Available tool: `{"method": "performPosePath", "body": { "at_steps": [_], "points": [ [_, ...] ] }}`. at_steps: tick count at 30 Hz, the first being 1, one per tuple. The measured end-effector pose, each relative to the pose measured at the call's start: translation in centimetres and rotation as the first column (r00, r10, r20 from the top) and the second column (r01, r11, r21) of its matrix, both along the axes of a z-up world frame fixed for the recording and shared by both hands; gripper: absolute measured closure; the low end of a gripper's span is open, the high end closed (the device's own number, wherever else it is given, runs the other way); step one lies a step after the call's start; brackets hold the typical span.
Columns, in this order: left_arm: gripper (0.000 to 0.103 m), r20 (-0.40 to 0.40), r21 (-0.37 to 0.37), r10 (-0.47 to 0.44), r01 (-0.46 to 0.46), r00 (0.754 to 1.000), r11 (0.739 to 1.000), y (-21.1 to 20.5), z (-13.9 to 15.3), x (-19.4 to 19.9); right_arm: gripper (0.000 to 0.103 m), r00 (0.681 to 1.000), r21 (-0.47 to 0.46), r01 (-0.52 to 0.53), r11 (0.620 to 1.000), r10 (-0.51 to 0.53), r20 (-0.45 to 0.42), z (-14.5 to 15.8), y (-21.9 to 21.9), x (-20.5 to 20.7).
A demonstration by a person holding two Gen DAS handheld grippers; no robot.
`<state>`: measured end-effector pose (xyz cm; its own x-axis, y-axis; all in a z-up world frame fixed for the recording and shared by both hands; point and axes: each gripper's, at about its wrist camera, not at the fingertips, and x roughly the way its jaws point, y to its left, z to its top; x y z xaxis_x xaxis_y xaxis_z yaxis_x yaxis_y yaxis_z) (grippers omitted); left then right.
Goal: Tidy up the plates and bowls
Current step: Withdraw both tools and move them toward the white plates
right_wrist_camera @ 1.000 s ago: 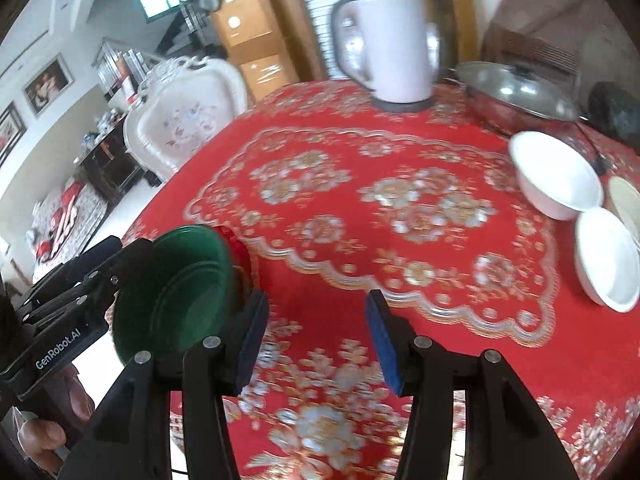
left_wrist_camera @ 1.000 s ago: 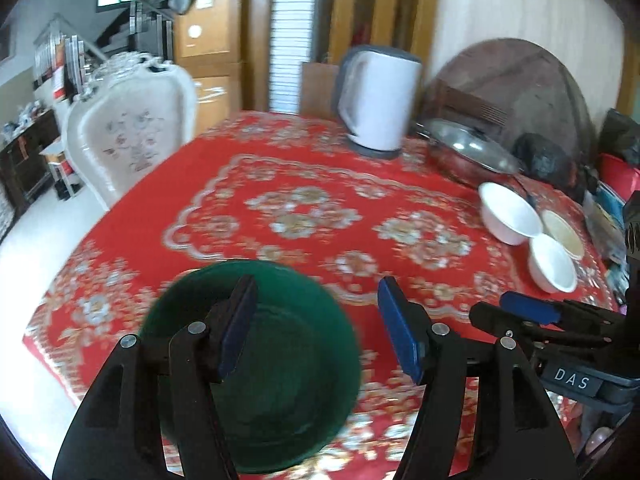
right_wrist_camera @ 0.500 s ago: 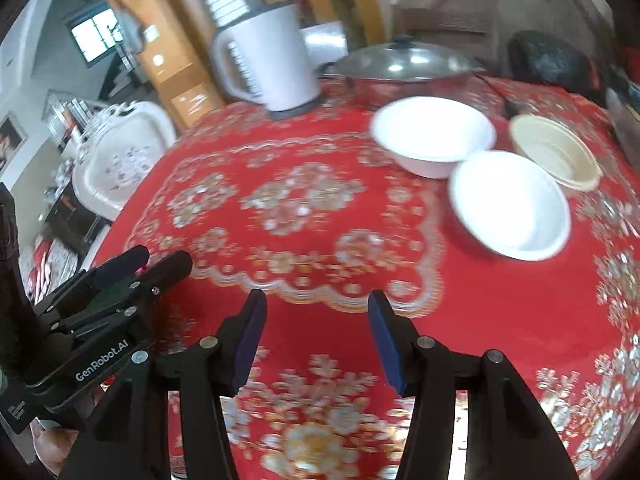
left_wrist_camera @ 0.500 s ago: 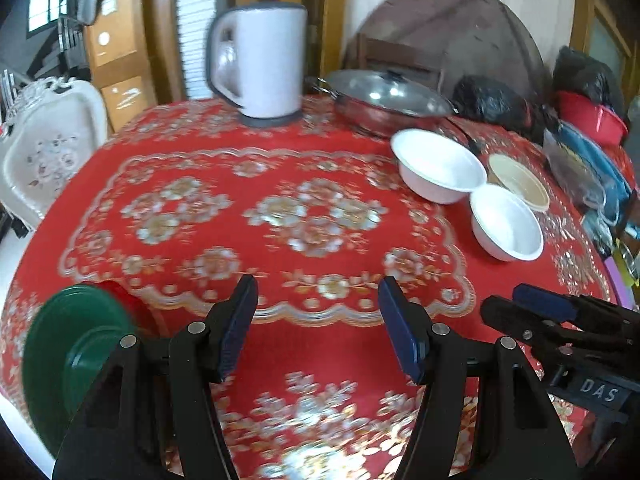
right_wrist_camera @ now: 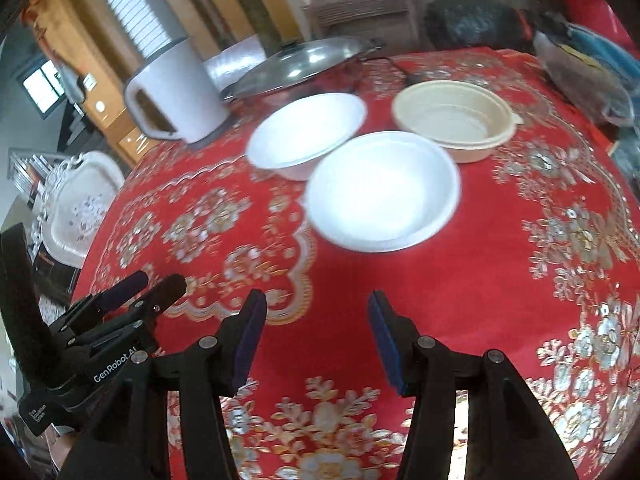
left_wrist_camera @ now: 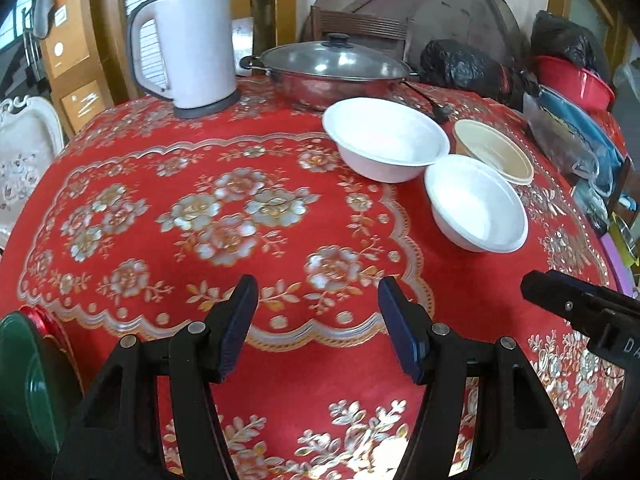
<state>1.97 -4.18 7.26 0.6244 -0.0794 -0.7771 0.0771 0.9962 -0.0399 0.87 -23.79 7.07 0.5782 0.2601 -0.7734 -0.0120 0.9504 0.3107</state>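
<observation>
Red cloth with silver and gold flowers [left_wrist_camera: 280, 364] covers the table in the left wrist view. At the far edge stand a white kettle [left_wrist_camera: 192, 44] and a steel pan with a glass lid [left_wrist_camera: 328, 68]; behind the pan lie dark bags whose contents cannot be made out. Right of the middle sit three bowls close together: a large white bowl [left_wrist_camera: 386, 138], a smaller white bowl [left_wrist_camera: 476, 202] just in front of it, and a beige bowl [left_wrist_camera: 494, 150] partly hidden behind that one. At the lower left edge a green plate [left_wrist_camera: 24, 384] is cut off by the frame, with a sliver of something red [left_wrist_camera: 44, 320] showing behind it; whether that is a second plate cannot be told. The left gripper [left_wrist_camera: 316, 328] hovers over bare cloth, its jaws parted about halfway and holding nothing. Only the tips of the right gripper [left_wrist_camera: 560, 296] reach in from the right edge.

From the right wrist, the same red cloth [right_wrist_camera: 440, 280] fills the frame, blurred toward the far side. The smaller white bowl [right_wrist_camera: 382, 190] lies nearest, smeared at its rim, touching or overlapping the large white bowl [right_wrist_camera: 306, 134] and the beige bowl [right_wrist_camera: 456, 118]. The kettle [right_wrist_camera: 176, 96] and the lidded pan [right_wrist_camera: 304, 62] are soft and tilted. The right gripper [right_wrist_camera: 316, 336] stands apart from the bowls, jaws roughly half open and empty. The left gripper [right_wrist_camera: 144, 284] shows at the lower left, its jaws seen edge-on. The green plate is out of this view.
</observation>
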Motion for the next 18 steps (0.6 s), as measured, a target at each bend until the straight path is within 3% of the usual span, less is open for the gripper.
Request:
{"method": "performPosePath", "body": {
  "at_steps": [18],
  "points": [
    [0.040,-0.018,0.023,-0.018,0.019,1.000,1.000,-3.2,-1.1,2.2,0.048,0.998,0.022,0.063,0.998,-0.062,-0.027,-1.0,-4.1,0.9]
  ]
}}
